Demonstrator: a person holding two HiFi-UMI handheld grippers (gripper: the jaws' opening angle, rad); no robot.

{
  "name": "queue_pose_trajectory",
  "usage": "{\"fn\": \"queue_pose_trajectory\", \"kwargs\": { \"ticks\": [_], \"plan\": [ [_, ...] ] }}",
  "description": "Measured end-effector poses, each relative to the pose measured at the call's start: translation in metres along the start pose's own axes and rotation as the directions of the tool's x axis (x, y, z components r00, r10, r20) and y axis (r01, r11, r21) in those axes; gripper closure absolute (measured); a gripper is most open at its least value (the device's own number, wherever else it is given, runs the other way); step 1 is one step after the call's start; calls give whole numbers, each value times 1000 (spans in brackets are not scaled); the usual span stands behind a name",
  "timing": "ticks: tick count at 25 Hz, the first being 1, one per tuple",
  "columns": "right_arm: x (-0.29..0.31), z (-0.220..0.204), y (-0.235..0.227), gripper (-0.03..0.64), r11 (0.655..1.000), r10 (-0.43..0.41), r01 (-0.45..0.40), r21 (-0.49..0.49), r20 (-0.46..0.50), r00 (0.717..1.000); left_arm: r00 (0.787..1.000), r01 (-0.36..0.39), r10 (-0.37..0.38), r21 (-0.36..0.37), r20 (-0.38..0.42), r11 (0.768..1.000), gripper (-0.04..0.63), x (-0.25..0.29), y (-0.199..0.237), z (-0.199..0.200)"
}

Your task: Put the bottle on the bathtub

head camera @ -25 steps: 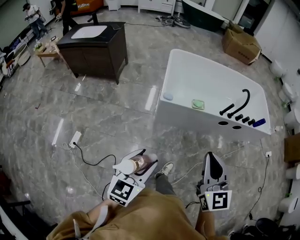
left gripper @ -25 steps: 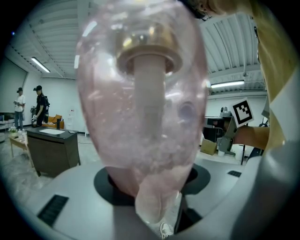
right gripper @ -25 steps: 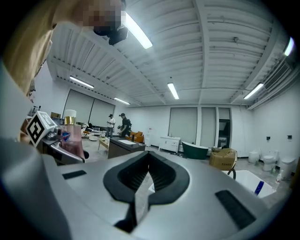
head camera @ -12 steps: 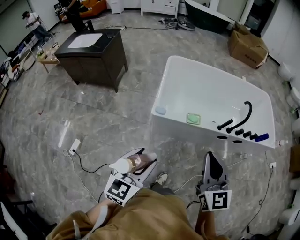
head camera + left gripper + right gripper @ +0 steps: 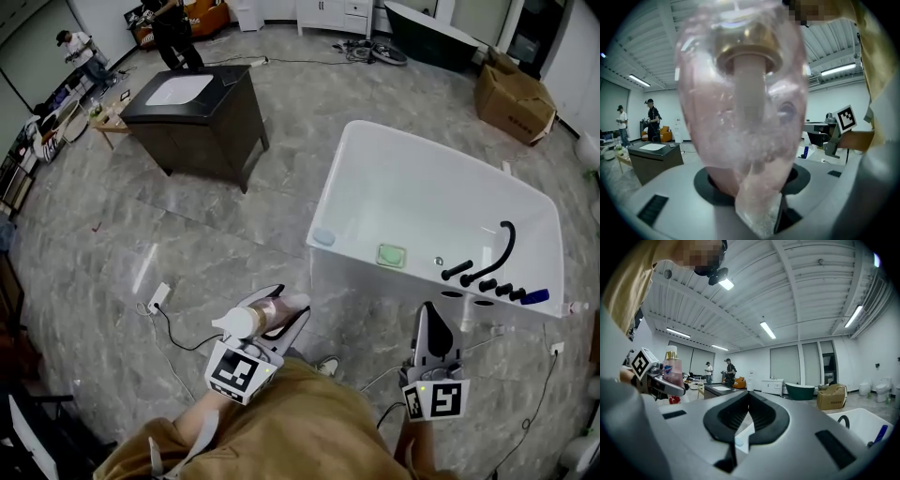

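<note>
Ahead of you on the right lies the bathtub, with the faucet at its near right end. The vanity cabinet stands well apart, farther back on the left. The bottle sits in your left tool, short of the tub.

The left gripper is held low and forward, clamped on a bottle. The right gripper is held level beside it, its jaws seemingly pressed together, with nothing gripped.

The bottle is translucent pink, the bathtub white, the floor grey-veined marble.
</note>
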State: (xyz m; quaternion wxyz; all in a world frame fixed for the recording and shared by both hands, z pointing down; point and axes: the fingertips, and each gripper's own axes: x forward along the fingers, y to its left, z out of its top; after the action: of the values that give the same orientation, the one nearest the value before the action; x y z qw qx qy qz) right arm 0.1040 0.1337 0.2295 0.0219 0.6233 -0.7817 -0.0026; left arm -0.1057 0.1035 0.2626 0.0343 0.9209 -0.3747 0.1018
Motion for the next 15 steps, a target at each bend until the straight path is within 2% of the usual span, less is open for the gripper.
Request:
{"fn": "queue_pose_trajectory", "kwargs": {
  "ticks": [6, 15],
  "plan": [
    [28, 4, -5, 611, 1000, -11, 10, -25, -15, 1000, 1000, 1, -1, -9, 5, 1000, 368, 27, 27, 5],
    [60, 8, 3, 611, 997, -79, 78, -27, -52, 996, 993, 119, -119, -9, -9, 993, 368, 73, 54, -9]
  ]
}}
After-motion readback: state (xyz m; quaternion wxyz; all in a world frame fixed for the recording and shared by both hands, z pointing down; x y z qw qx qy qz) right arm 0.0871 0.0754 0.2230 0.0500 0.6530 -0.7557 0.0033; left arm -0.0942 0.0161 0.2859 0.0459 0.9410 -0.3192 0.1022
